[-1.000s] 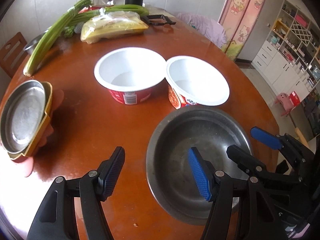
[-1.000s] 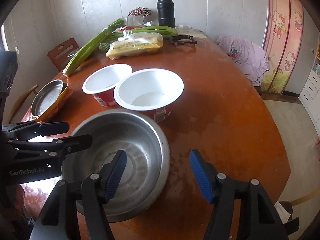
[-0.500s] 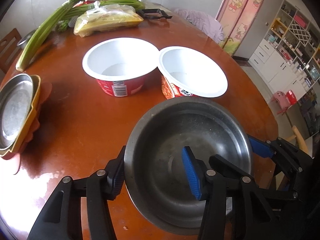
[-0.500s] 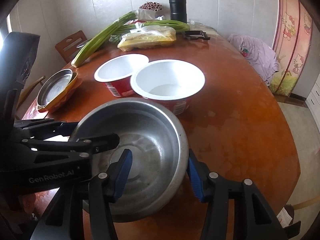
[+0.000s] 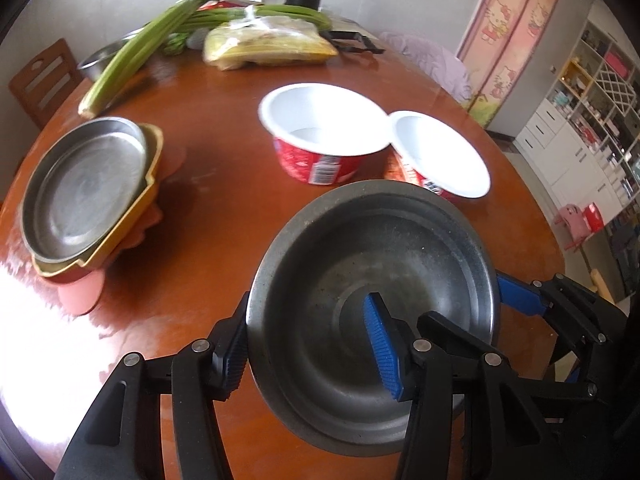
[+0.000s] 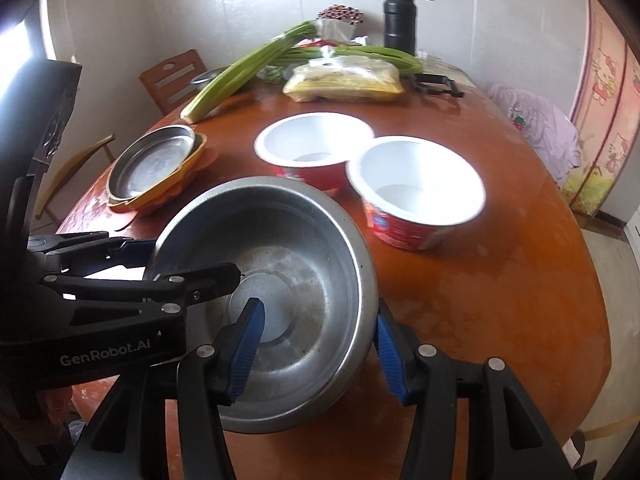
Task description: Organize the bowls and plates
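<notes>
A steel bowl [image 5: 380, 248] hangs tilted just above the brown table [image 5: 224, 208], held from both sides. My left gripper [image 5: 306, 320] is shut on its left rim, one finger outside and one inside. My right gripper [image 6: 318, 312] is shut on the opposite rim the same way. In the right wrist view the left gripper [image 6: 194, 258] crosses the steel bowl [image 6: 288, 232]. Two red paper bowls with white insides [image 5: 324, 128] [image 5: 440, 152] stand side by side behind it. A steel plate [image 5: 84, 188] lies in a yellow dish on a pink mat at the left.
Long green stalks [image 5: 136, 52], a yellow food bag [image 5: 268, 44] and a black flask [image 6: 400, 16] lie at the table's far end. A wooden chair [image 6: 176, 76] stands beyond the left edge. Bare table [image 6: 500, 280] lies to the right of the bowl.
Both grippers closed onto the steel bowl's rim, which earlier lay between open jaws on the table. The bowl now sits tilted and raised, and both views have swung toward the plate stack.
</notes>
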Motion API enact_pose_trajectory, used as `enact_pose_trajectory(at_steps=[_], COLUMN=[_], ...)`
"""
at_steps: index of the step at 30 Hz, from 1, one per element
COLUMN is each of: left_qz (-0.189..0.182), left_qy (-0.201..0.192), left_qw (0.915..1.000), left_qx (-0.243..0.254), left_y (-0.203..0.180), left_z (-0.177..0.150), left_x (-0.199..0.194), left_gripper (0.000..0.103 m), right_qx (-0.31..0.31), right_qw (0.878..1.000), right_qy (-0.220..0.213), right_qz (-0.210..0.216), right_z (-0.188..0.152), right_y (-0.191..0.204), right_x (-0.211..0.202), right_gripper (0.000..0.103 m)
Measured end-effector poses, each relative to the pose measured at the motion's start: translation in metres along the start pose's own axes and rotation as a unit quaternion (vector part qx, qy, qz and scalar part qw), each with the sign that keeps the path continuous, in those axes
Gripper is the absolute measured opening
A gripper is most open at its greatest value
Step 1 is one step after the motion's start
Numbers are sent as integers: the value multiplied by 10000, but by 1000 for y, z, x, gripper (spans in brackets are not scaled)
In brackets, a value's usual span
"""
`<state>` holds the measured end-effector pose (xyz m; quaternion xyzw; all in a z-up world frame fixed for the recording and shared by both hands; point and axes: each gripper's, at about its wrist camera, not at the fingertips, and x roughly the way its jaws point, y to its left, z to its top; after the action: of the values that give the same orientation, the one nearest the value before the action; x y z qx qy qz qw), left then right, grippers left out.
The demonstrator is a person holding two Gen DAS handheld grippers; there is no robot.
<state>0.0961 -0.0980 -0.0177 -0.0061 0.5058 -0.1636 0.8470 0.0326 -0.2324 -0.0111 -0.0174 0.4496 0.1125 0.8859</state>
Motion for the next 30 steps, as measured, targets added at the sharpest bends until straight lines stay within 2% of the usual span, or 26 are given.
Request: enact_pose_trajectory(at_steps=[10,30], left_qz=[50,180], left_qy=[-18,-25], left_qw=[9999,9998], left_qx=[-135,-42], left_y=[21,18], left_z=[-4,-3], left_x=[1,5], left_gripper=[54,56], right_qx=[-151,-62], right_qw=[9998,9997], right_qy=[127,223], right_qz=[68,65], right_z=[2,3], right_y=[20,18], right_x=[11,19], right_gripper=[54,55])
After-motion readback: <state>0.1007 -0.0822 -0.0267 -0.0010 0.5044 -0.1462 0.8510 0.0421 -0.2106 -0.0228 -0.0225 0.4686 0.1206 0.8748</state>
